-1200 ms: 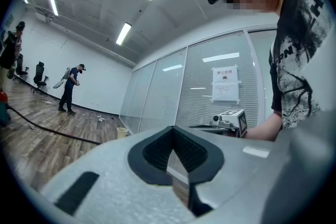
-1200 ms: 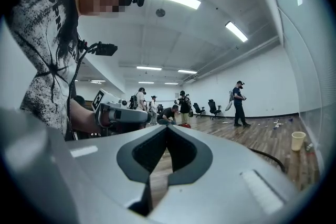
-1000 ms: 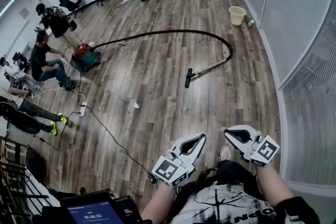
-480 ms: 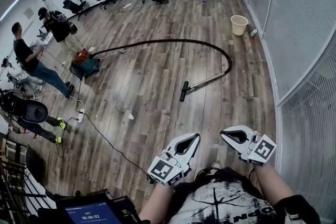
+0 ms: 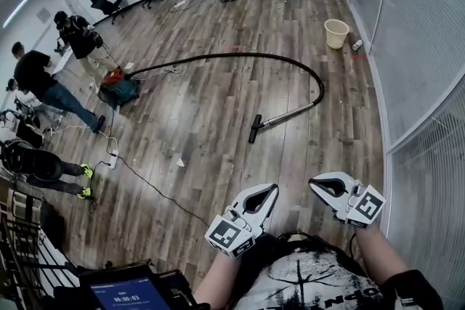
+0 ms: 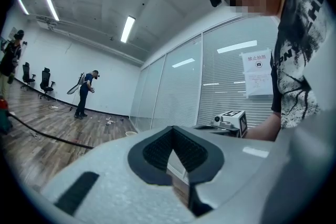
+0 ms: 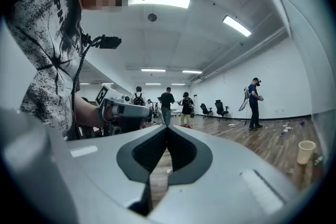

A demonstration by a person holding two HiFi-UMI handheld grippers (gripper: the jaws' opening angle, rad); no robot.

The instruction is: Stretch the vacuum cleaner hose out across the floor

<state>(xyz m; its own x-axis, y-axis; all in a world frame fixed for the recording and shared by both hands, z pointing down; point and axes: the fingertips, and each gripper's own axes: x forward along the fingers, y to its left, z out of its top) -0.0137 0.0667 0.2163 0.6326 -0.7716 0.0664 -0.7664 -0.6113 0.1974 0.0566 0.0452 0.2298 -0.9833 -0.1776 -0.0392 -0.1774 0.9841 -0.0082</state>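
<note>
Hose (image 5: 290,59) nearer now; left gripper (image 5: 274,189), right gripper (image 5: 314,184): fingers (image 6: 157,153) together, empty; nozzle (image 5: 254,129) only in head view.

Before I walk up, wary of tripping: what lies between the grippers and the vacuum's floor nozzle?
Head view: only bare wood floor between the left gripper, right gripper and floor nozzle. A white scrap and a cable lie off left.

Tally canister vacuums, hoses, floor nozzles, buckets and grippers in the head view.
Canister vacuum: 1
Hose: 1
Floor nozzle: 1
Bucket: 1
Grippers: 2, left gripper and right gripper
Total: 6
</note>
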